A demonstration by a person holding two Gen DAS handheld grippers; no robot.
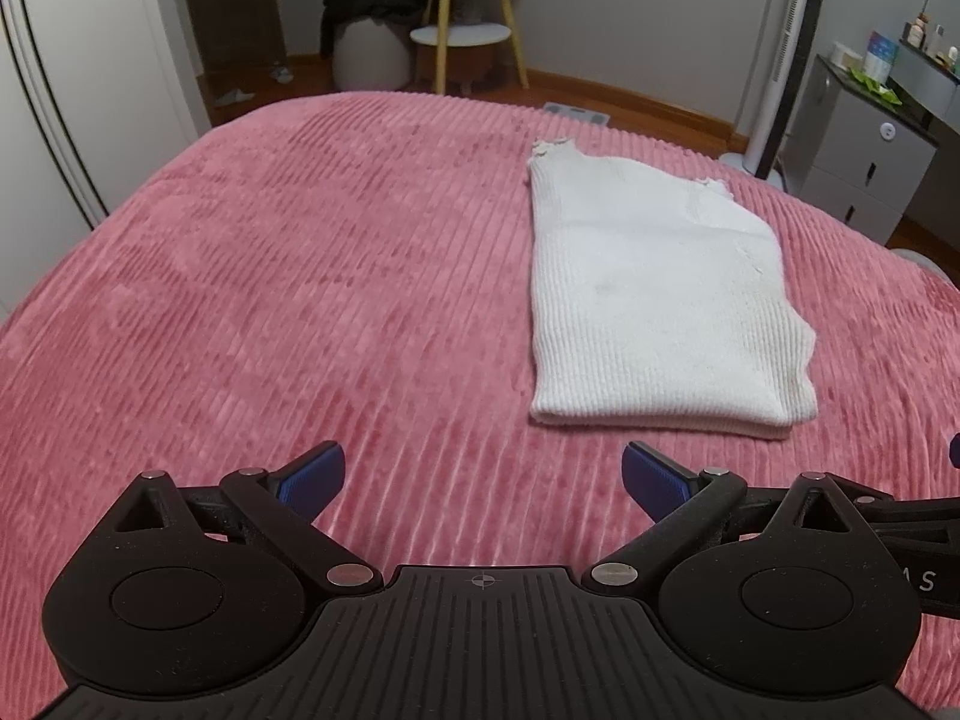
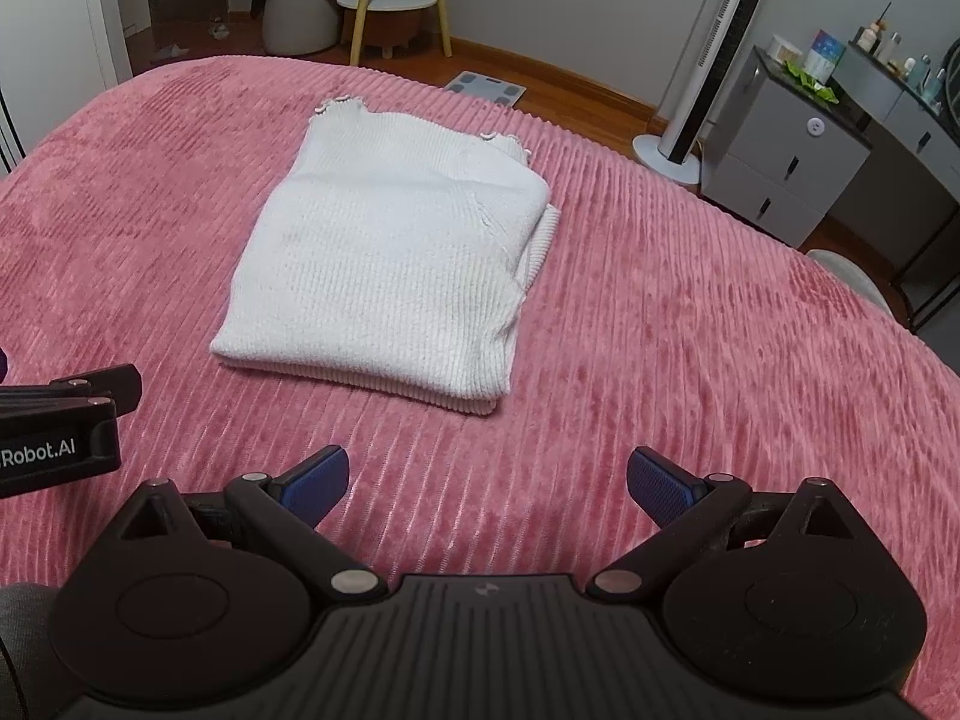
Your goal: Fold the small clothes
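A white ribbed knit garment (image 1: 654, 294) lies folded flat on the pink ribbed bedspread (image 1: 270, 276), its frilled edges at the far end. In the right wrist view the same garment (image 2: 390, 264) sits ahead and left of centre, on the bedspread (image 2: 690, 324). My left gripper (image 1: 483, 474) is open, its blue pads wide apart over bare bedspread, short of and left of the garment's near edge. My right gripper (image 2: 487, 480) is open too, a little short of the garment's near right corner. Neither holds anything.
Beyond the bed's far edge stand a yellow-legged stand with a white round stool (image 2: 387, 6), a white tower fan (image 2: 714, 54), a grey drawer cabinet (image 2: 786, 156) and floor scales (image 2: 489, 87). The left gripper's body (image 2: 60, 426) shows at the right wrist view's left edge.
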